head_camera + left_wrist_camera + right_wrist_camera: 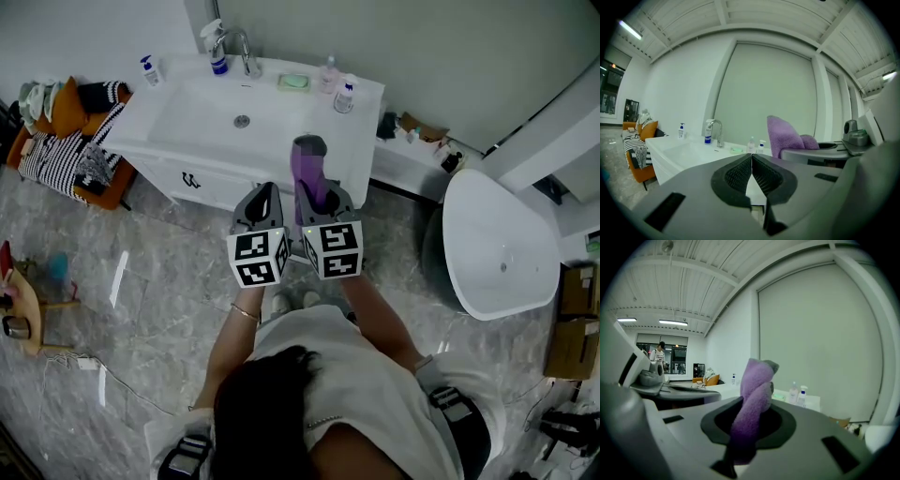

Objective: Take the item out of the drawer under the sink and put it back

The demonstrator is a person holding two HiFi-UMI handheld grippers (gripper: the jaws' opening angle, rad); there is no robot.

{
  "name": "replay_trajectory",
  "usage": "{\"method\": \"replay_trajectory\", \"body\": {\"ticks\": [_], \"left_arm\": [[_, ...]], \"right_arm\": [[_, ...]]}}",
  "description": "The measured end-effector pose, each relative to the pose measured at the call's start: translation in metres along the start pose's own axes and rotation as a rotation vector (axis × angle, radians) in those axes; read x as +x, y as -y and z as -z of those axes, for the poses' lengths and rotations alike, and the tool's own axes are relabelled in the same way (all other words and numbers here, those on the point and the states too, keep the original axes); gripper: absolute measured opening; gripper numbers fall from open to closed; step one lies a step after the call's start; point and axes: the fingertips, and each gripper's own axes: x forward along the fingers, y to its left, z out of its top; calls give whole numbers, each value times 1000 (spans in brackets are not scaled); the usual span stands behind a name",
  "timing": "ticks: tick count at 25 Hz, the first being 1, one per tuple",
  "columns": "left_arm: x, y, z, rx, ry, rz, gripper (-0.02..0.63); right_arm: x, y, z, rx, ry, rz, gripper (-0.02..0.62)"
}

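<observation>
A purple towel (307, 172) stands up out of my right gripper (315, 192), whose jaws are shut on its lower part. In the right gripper view the towel (754, 394) fills the gap between the jaws (749, 425) and rises above them. My left gripper (263, 194) is just left of it, shut with nothing held; its pads (740, 174) meet in the left gripper view. Both grippers are held in front of the white vanity (281, 141), above its drawer front (202, 180), which looks closed. The towel (785, 135) also shows to the right in the left gripper view.
On the vanity are a sink basin (220, 112), a faucet (247, 52), bottles (345, 94) and a green soap dish (293, 82). An orange chair with striped cloth (70, 150) stands left. A white oval fixture (497, 248) stands right. Cardboard boxes (574, 319) lie far right.
</observation>
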Motion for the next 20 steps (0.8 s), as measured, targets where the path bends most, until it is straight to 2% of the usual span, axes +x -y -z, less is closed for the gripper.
{"method": "replay_trajectory", "body": {"ticks": [10,15,20], "left_arm": [[2,-4,0,15,17,-11,5],[4,-5,3,61,17,-25,5],[5,-5,4,45,20,-24,5]], "right_arm": [[2,-1,5,-57,9,13,77],[4,1,6,-49,9,10,77],[5,2,13,-25,-3,2,77]]}}
